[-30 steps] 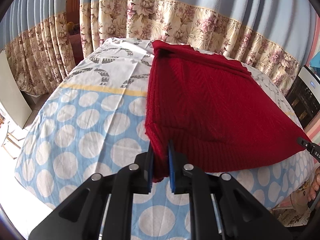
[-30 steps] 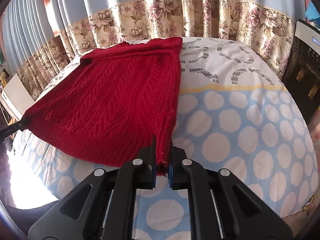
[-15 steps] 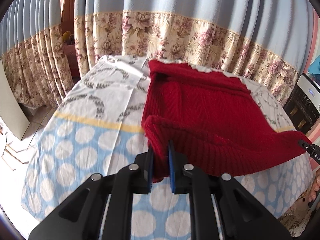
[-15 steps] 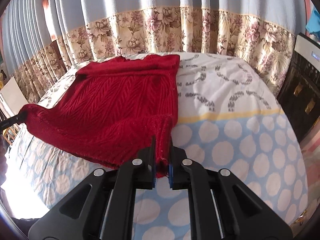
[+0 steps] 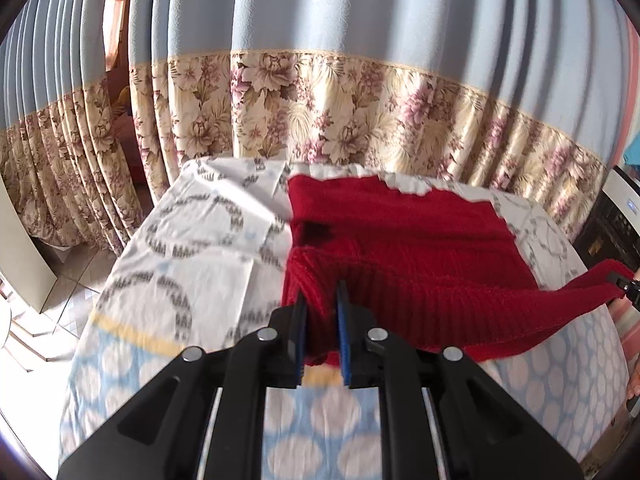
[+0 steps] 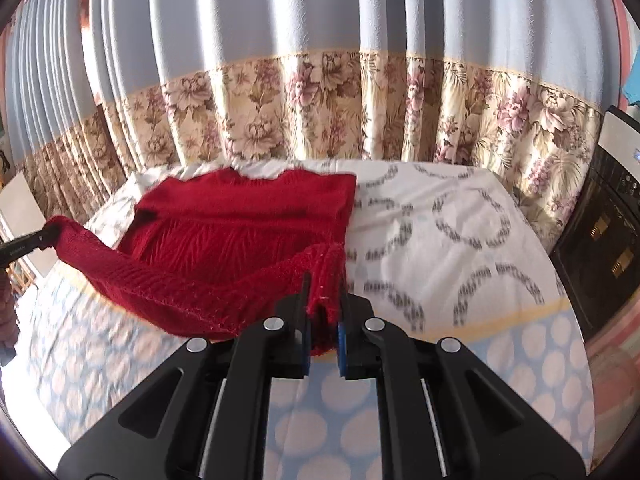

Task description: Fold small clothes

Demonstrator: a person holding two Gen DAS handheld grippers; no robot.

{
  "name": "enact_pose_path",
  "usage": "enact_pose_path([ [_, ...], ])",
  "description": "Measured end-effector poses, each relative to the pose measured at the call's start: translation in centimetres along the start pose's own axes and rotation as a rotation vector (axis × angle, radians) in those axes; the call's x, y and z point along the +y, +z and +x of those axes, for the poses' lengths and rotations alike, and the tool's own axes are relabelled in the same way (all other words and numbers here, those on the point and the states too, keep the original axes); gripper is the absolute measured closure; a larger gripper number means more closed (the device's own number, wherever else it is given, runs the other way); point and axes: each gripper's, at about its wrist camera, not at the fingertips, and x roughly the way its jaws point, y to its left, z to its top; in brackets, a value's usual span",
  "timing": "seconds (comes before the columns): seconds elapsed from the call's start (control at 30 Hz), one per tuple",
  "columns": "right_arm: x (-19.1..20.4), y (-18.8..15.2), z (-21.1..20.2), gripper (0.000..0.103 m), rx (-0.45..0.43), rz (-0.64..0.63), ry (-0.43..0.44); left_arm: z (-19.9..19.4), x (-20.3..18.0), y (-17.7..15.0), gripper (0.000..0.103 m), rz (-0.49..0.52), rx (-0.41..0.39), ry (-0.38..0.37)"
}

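Red sweater (image 5: 400, 240) lies on the bench (image 5: 192, 240), its ribbed hem raised off the cloth. Left gripper (image 5: 321, 304) pinches one hem corner, right gripper (image 6: 323, 292) pinches the other

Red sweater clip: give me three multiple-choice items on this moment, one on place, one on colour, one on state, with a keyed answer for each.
1. Where does the far part of the red sweater lie?
A. on the patterned bedsheet
B. on the floor
C. over the curtain rail

2. What colour are the gripper pads?
A. yellow
B. blue
C. white

3. What state is the sweater's near hem in?
A. flat on the sheet
B. rolled into a ball
C. lifted, pinched at both corners

Answers:
1. A, the collar end rests on the bedsheet in front of the floral curtain.
2. B, blue pads flank the knit.
3. C, the left gripper and right gripper each clamp a corner and the hem hangs between them above the sheet.
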Motion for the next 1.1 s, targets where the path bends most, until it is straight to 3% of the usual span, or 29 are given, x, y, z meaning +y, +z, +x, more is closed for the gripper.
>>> enact_pose_path([
  [0.37, -0.7, 7.9, 10.4, 0.094, 0.013, -0.002, -0.045, 9.6, 1.3, 9.5, 0.090, -0.031, 0.019, 0.020],
  [0.6, -2.6, 11.1, 19.9, 0.093, 0.103, 0.030, -0.066, 17.8, 2.0, 12.9, 0.090, -0.039, 0.087, 0.055],
  [0.83, -3.1, 12.6, 25.9, 0.091, 0.145, 0.019, -0.103, 24.9, 2.1, 14.9, 0.089, -0.024, 0.137, 0.114],
  [0.9, -3.6, 13.2, 26.6, 0.080, 0.131, 0.034, -0.152, 26.3, 2.9, 15.4, 0.079, -0.047, 0.147, 0.127],
  [0.93, -3.9, 13.5, 26.8, 0.065, 0.124, 0.047, -0.164, 26.7, 3.3, 15.6, 0.060, -0.058, 0.154, 0.128],
  [0.97, -4.1, 13.8, 26.7, 0.057, 0.115, 0.059, -0.161, 26.9, 3.7, 15.9, 0.032, -0.074, 0.152, 0.137],
  [1.0, -4.3, 14.1, 26.5, 0.057, 0.109, 0.060, -0.159, 26.5, 4.1, 16.3, 0.025, -0.085, 0.121, 0.156],
  [1.1, -4.3, 14.9, 25.3, 0.057, 0.073, 0.038, -0.174, 25.6, 4.4, 17.4, 0.024, -0.043, 0.078, 0.200],
])
